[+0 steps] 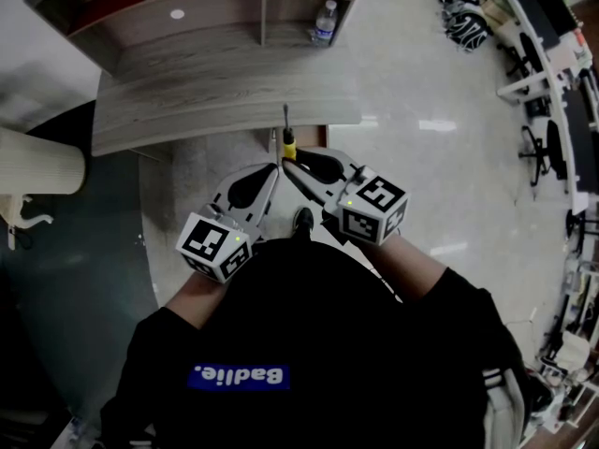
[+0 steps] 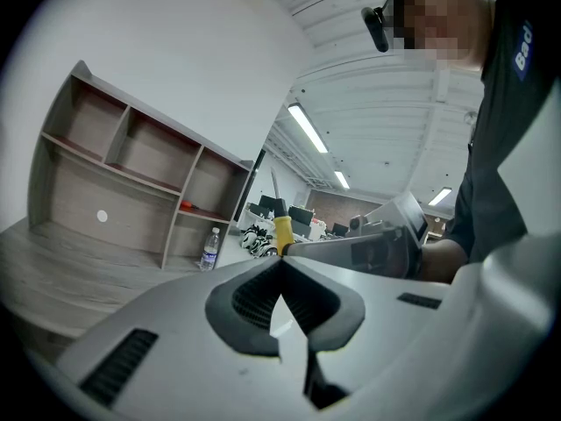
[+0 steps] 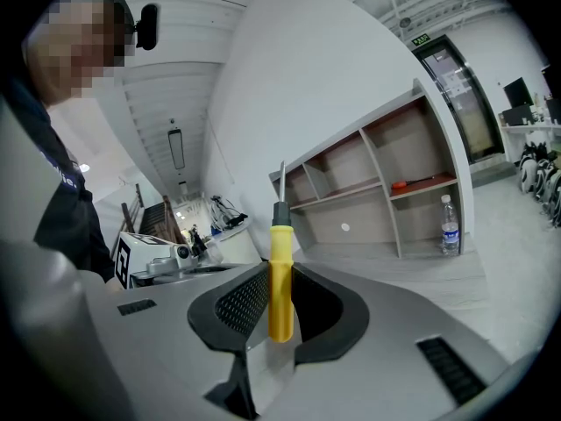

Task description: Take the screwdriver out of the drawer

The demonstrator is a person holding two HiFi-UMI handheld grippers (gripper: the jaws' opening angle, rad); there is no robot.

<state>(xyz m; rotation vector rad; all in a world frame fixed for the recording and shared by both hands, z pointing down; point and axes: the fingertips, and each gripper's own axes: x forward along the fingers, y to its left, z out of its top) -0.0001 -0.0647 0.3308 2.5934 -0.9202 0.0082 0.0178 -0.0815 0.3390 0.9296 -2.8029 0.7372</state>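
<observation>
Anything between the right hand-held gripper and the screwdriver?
Nothing visible. The right hand-held gripper is shut on the screwdriver, clamping its yellow handle with the shaft pointing up. The left hand-held gripper sits beside it, jaws together and empty.

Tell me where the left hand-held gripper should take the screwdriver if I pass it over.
Take the yellow handle's top, just under the black collar, coming in level from the side. The screwdriver stands upright in the right hand-held gripper, whose pads cover the lower handle; the bare shaft is thin. The left hand-held gripper is shut, so open it first.
</observation>
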